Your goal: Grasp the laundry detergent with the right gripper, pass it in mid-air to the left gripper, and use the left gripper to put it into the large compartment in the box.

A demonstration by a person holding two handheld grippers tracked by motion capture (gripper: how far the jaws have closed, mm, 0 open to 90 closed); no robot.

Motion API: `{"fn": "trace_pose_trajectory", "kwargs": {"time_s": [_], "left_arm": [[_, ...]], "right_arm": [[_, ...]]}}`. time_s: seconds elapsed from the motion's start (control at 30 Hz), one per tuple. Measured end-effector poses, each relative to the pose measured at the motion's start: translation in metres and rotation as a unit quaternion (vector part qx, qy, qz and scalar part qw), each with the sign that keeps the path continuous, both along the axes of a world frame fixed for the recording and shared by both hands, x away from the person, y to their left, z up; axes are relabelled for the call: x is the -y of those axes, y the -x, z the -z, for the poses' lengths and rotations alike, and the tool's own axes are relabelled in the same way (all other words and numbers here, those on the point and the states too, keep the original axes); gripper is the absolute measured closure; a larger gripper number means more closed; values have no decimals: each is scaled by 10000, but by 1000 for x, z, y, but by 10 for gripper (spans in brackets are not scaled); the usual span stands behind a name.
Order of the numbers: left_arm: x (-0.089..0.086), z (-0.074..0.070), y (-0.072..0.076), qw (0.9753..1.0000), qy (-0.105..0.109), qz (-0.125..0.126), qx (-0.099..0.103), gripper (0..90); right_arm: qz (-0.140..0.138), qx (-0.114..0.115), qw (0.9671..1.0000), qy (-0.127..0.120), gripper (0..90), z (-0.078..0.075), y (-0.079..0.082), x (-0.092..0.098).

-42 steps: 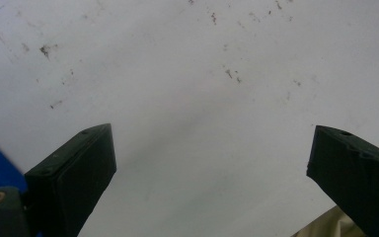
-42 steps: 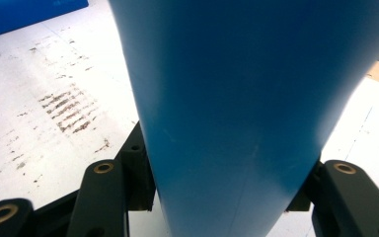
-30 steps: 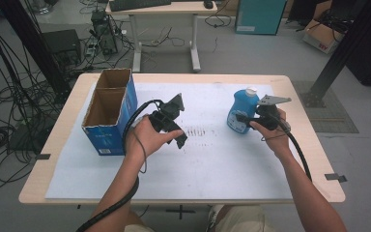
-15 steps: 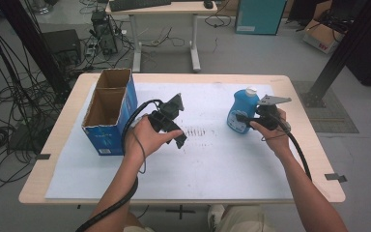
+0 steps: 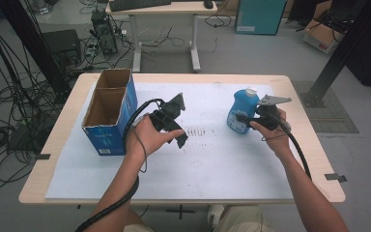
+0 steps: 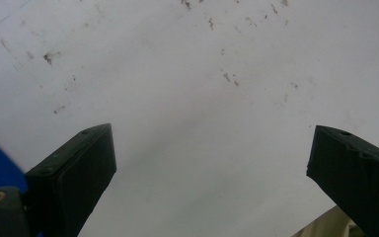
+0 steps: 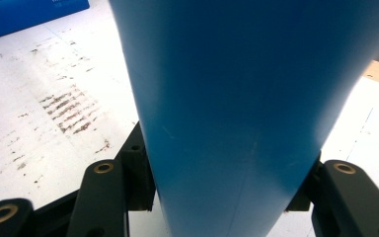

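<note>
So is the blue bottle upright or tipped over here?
Upright: the blue bottle stands on the table with its white cap on top, the right hand-held gripper clamping its side.

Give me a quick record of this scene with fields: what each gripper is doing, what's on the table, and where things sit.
right gripper: shut on the blue bottle, which stands upright with a white cap
left gripper: open, holding nothing, above the white sheet
box: open blue cardboard box, at the table's left
table: wooden top, covered by the sheet
marks: dark scuffs mid-sheet

On the table (image 5: pixel 299 159), the box (image 5: pixel 108 112) stands at the left and the bottle (image 5: pixel 242 109) at the right, well apart. The left tongs (image 5: pixel 178 129) sit between them, the right tongs (image 5: pixel 244 117) around the bottle.
</note>
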State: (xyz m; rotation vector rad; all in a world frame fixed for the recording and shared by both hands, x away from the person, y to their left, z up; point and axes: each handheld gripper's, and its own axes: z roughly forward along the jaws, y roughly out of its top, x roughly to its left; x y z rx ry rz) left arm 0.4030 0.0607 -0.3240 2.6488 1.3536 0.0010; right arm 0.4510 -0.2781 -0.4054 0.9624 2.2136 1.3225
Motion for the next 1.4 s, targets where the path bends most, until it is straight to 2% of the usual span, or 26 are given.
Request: {"fn": "trace_pose_trajectory", "kwargs": {"time_s": [1.4], "left_arm": [[-2, -5, -2, 10000, 6, 35, 57, 51]], "right_arm": [[17, -57, 10000, -29, 448, -1, -1, 0]]}}
